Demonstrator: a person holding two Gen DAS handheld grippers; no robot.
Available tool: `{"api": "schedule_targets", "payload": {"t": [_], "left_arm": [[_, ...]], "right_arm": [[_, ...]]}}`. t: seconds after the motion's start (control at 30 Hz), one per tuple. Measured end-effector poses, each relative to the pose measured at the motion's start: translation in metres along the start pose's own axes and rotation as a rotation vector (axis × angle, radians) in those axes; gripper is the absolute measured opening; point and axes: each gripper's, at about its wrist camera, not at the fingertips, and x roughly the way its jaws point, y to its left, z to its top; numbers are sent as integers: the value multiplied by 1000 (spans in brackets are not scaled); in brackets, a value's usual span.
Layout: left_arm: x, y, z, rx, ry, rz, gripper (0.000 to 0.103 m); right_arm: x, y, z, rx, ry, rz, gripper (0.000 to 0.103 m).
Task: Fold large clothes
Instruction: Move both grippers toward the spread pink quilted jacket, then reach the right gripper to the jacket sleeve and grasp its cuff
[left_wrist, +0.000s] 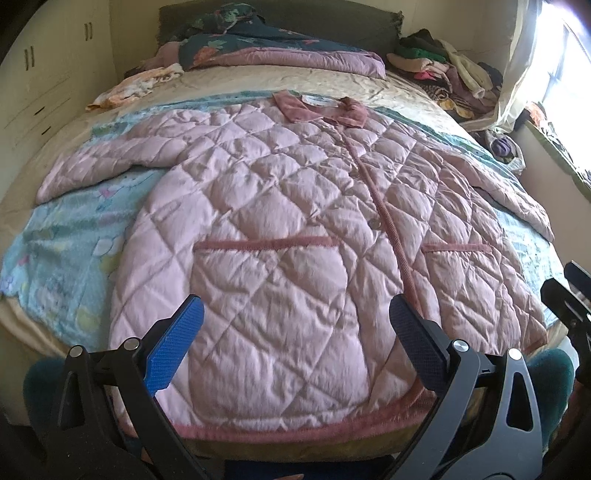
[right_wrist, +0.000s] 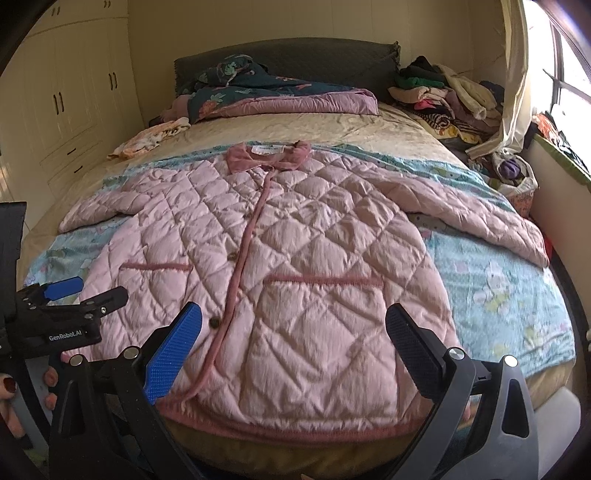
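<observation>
A pink quilted coat lies flat and face up on the bed, collar at the far end, hem at the near edge, both sleeves spread out to the sides; it also shows in the right wrist view. My left gripper is open and empty, hovering over the hem. My right gripper is open and empty, also above the hem, to the right of the left one. The left gripper shows at the left edge of the right wrist view.
A light blue patterned blanket lies under the coat on the bed. A folded quilt sits at the headboard. A pile of clothes is at the far right. Wardrobes stand to the left, a window to the right.
</observation>
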Motion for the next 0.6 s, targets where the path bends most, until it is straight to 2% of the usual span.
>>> {"api": "schedule_targets", "payload": {"t": [0.3, 0.6], "left_arm": [[18, -5, 41, 10, -11, -9, 94], [38, -12, 83, 14, -33, -11, 94]], "right_arm": [[20, -14, 28, 5, 9, -29, 99], [52, -27, 51, 17, 57, -65, 99]]}}
